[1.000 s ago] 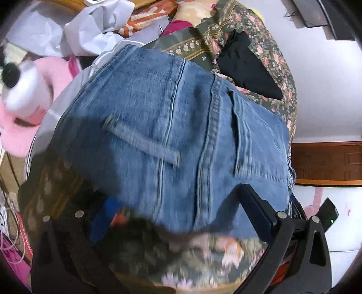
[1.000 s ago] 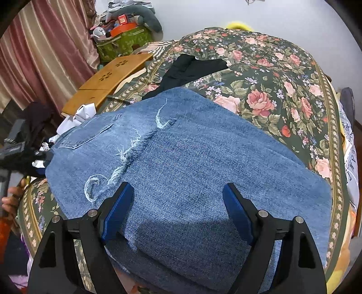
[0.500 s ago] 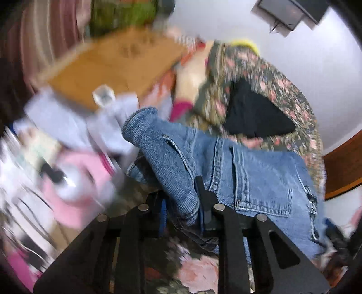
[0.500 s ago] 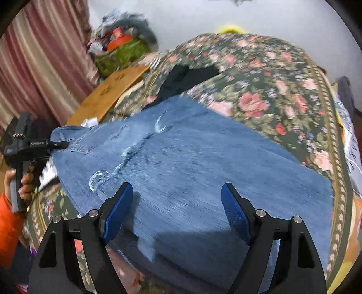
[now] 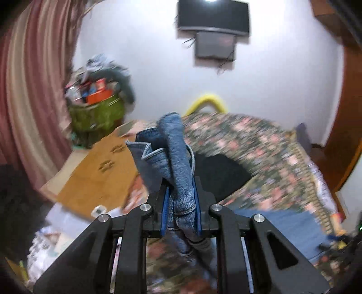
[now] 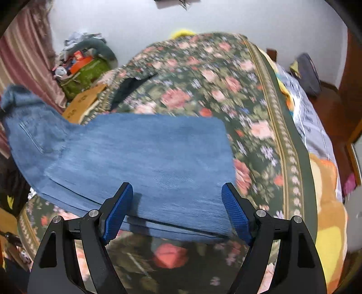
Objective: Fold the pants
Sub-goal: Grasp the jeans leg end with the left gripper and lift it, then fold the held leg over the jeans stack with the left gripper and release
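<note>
The left gripper (image 5: 181, 199) is clamped on a bunched end of the faded blue denim pants (image 6: 140, 158), its jaws having just closed on the fabric, which sticks up between the blue pads and hangs below them. That end is raised at the left of the right wrist view, while the rest of the pants lies flat across the dark green bedspread with pink roses (image 6: 226, 86). The right gripper (image 6: 177, 203) stands spread wide above the near edge of the flat denim, with nothing pressed between its blue pads.

A black garment (image 5: 221, 171) lies on the bedspread beyond the pants. Left of the bed sit a flat light-brown wooden board with cut-out patterns (image 5: 99, 174) and a green basket heaped with clutter (image 5: 97, 108), in front of a pink striped curtain (image 5: 27, 90). A dark screen (image 5: 213, 15) hangs on the white wall, and a curved yellow object (image 5: 207, 101) shows behind the bed.
</note>
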The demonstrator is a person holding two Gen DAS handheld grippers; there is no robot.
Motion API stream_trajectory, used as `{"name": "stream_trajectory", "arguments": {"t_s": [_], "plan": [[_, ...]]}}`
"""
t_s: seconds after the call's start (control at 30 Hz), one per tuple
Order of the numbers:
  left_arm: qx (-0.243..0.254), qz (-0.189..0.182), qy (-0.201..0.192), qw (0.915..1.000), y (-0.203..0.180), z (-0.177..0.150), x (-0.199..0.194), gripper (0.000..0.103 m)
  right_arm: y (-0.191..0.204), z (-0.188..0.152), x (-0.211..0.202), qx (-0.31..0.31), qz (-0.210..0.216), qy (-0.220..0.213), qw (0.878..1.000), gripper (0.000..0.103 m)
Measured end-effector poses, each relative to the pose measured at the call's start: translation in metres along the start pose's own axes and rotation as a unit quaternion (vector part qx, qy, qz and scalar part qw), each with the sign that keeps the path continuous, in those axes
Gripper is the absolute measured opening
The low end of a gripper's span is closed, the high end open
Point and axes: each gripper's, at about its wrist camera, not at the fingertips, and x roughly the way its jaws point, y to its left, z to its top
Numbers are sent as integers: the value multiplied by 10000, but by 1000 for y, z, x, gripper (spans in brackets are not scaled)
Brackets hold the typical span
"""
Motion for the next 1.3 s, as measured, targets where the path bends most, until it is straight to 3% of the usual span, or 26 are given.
{"name": "stream_trajectory", "arguments": {"t_s": [0.17, 0.37, 0.57, 0.67, 0.93, 1.0, 1.07, 1.1, 1.3], "plan": [[42, -713, -199, 9972, -68, 26, -4, 18, -4, -6, 4, 92, 214, 4, 9997, 81], [350, -1564, 28, 9871, -158, 38, 7, 16, -7, -8, 4, 123, 408, -15, 9991, 81], [784, -2238, 754, 9685, -236, 13, 32, 15, -11, -9, 4, 140, 496, -58, 9987, 81], [956, -2488, 1234, 9559, -269, -17, 45, 15, -11, -9, 2, 141, 483, -94, 9987, 81], [1322, -2570, 2094, 9342, -312, -68, 60, 18, -17, -18, -15, 254, 571, -261, 9977, 81], [1398, -2619, 2269, 9276, -315, -71, 62, 29, -19, -22, -22, 255, 580, -286, 9976, 81], [1385, -2770, 2326, 9220, -316, -72, 59, 57, -19, -26, -27, 237, 579, -286, 9976, 81], [1368, -2771, 2218, 9248, -315, -70, 54, 65, -18, -27, -29, 213, 567, -278, 9978, 81], [1659, -2412, 1643, 9420, -298, -48, 44, 83, -13, -36, -34, 148, 559, -222, 9981, 81]]}}
